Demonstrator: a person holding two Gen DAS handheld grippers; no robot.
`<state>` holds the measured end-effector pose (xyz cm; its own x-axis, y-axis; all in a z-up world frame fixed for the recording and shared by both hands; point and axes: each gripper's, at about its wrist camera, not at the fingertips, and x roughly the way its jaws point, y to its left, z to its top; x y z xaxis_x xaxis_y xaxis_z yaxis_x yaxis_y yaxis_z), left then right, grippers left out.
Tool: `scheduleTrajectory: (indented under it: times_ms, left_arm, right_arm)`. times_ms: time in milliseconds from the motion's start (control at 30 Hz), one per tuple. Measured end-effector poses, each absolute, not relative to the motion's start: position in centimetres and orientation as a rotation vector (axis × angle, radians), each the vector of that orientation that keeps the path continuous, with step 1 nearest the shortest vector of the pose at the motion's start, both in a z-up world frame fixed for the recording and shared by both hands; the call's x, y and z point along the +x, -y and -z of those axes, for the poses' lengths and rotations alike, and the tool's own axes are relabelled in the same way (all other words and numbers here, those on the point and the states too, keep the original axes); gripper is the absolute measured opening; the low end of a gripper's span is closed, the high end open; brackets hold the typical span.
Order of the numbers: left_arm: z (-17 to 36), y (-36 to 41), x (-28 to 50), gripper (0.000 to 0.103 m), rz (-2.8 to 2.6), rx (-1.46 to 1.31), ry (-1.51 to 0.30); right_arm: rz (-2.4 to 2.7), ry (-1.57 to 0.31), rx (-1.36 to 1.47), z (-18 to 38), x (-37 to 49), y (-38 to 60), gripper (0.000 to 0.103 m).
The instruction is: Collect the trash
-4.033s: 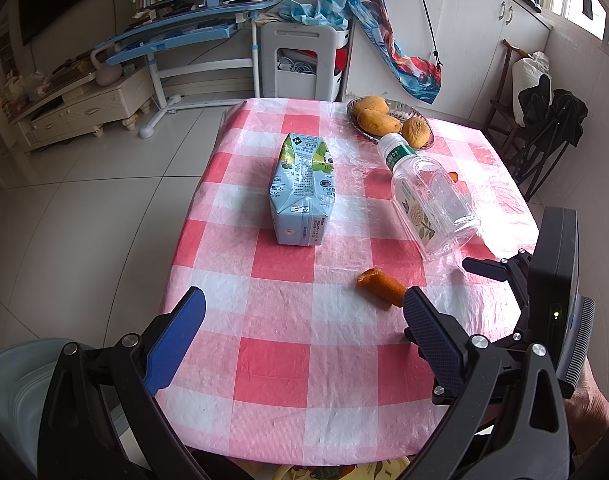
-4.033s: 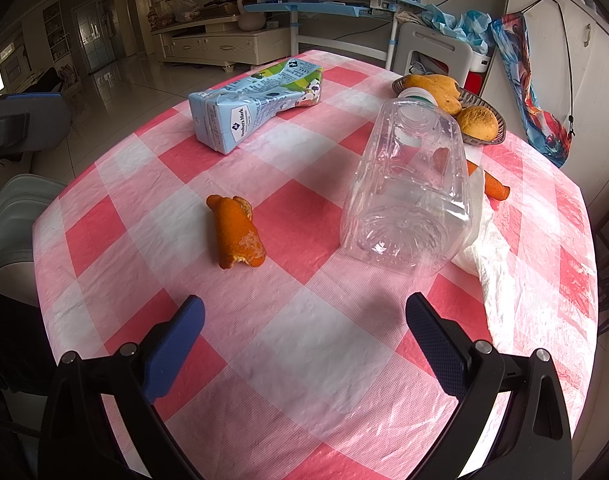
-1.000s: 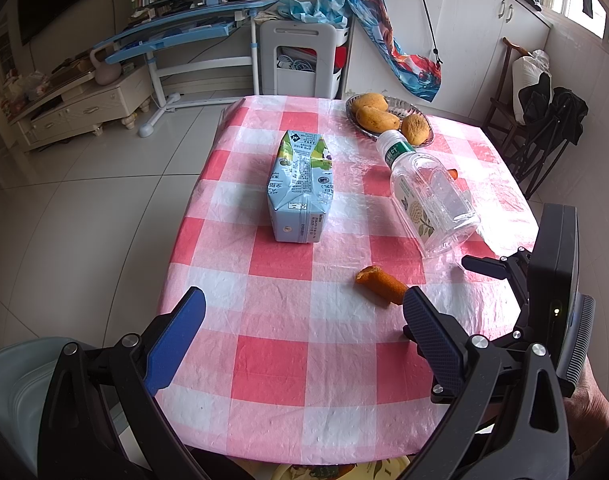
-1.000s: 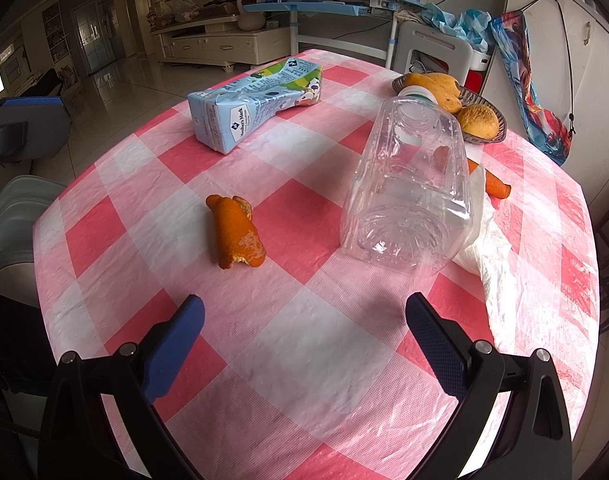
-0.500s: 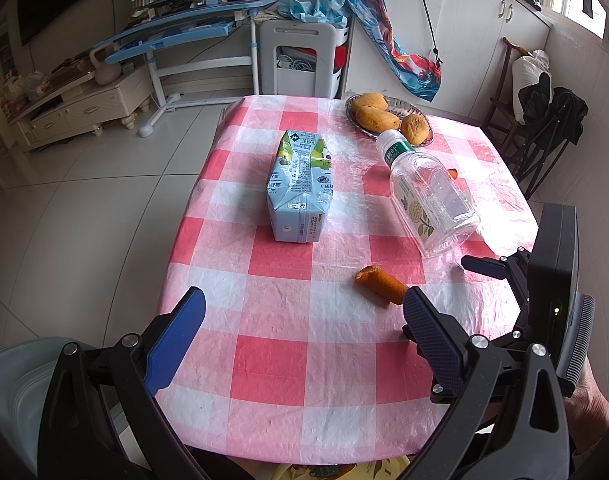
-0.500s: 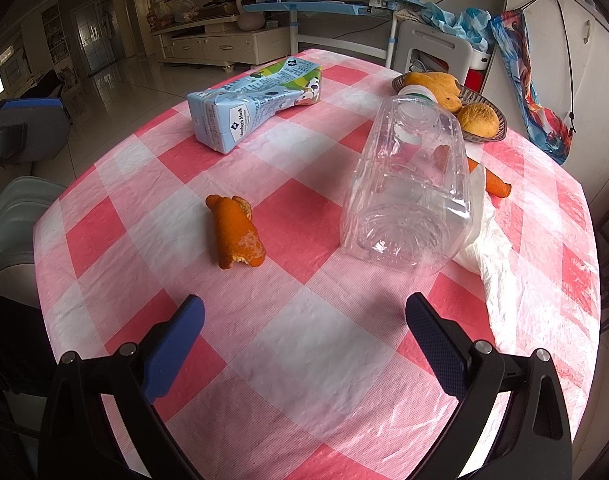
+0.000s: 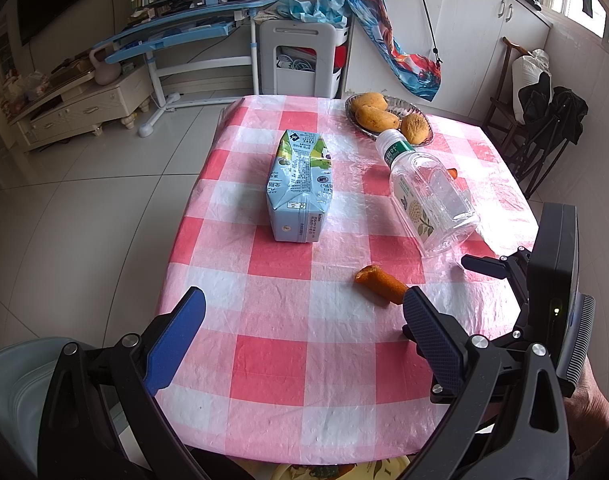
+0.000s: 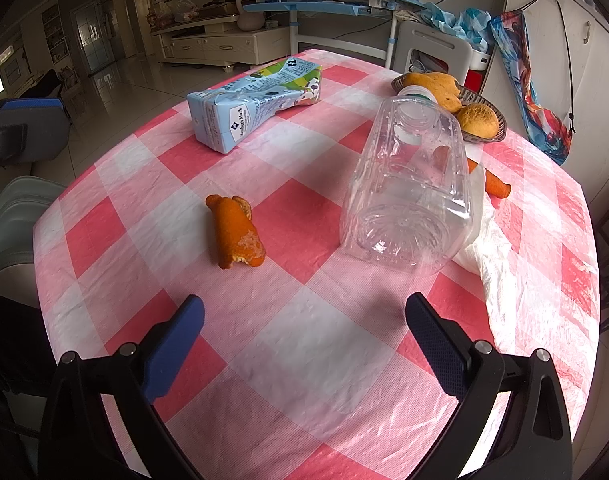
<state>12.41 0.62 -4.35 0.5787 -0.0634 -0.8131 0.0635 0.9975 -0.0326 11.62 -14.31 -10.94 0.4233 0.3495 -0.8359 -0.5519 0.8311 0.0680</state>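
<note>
Left gripper (image 7: 302, 320): released, jaws spread wide, low in the left wrist frame over the near table edge, holding nothing.
Right gripper (image 8: 304, 322): released, jaws wide apart, bottom of the right wrist frame, empty.
Table (image 7: 272, 364): covered in a pink-and-white checked cloth.
Milk carton (image 7: 299, 186): lying on its side, centre of the left wrist frame.
Plastic bottle (image 8: 410, 196): clear, empty, on its side, centre right of the right wrist frame, base toward the camera.
Orange peel (image 8: 235, 232): centre left, apart from the bottle.
Second peel (image 8: 492, 182): right of the bottle, partly hidden behind it.
White plastic bag (image 8: 496, 264): crumpled, touching the bottle's right side.
Fruit bowl (image 7: 418, 109): upper centre right of the left wrist frame, just beyond the bottle cap.
</note>
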Motion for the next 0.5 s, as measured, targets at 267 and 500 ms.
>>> scheduleTrajectory:
  times_ms: [267,500]
  left_arm:
    - [4.36,-0.61,12.43,0.096,0.075,0.001,-0.951]
    - [4.37,-0.5,12.44,0.096,0.075,0.001,-0.952]
  right_arm:
    - [-0.571,-0.983,-0.23,10.96,11.64,14.33,0.097]
    - [-0.571,-0.983,-0.23,10.96,11.62,14.33,0.097]
